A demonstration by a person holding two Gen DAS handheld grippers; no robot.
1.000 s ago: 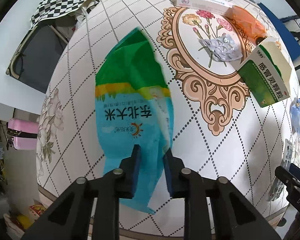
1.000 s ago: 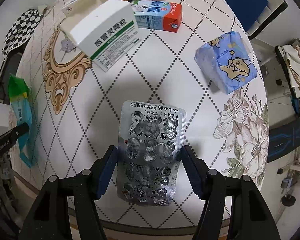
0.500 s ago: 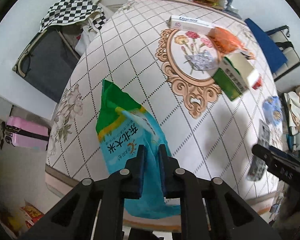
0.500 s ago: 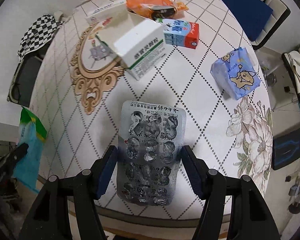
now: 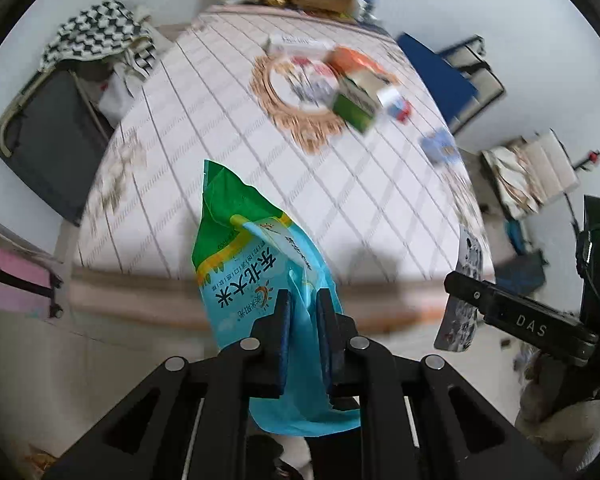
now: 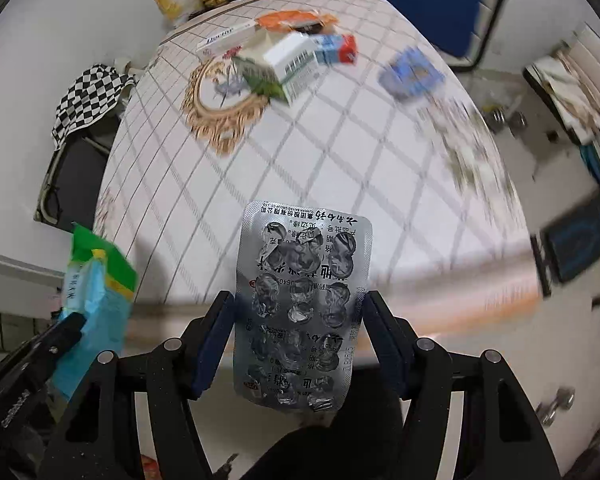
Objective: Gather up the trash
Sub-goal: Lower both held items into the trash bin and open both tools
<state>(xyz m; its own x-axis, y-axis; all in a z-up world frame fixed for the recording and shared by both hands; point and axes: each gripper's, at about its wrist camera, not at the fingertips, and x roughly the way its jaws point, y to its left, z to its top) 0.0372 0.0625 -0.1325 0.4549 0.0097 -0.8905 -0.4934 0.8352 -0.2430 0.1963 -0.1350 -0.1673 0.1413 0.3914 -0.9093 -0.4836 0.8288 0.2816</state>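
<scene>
Nearest us, the left gripper (image 5: 302, 312) has its fingers (image 5: 281, 320) pinching the lower part of a blue-and-green bag (image 5: 256, 276); the bag hangs in the air just in front of the tabletop (image 5: 220, 128) edge, its green top folded over. The right gripper (image 6: 300, 332) clamps an emptied silver pill sheet (image 6: 304, 300) by its two long edges, fingers (image 6: 216, 336) pressed to either side, the sheet upright and also off the tabletop, over its near edge. From the left wrist view we see the right gripper at far right with the pill sheet edge-on.

Farther back, on the patterned cloth, we note a white-and-green box (image 6: 288, 66) lying by the gold oval, a small red-and-blue carton (image 6: 336, 48) just beside it, a blue packet (image 6: 410, 74) to the right, then an orange wrapper (image 6: 296, 20) and a long white box (image 6: 228, 38). Most of this is motion-blurred.

Beyond the tabletop: a checkered cloth (image 5: 96, 32) on a dark chair, and a blue chair (image 6: 424, 4).
</scene>
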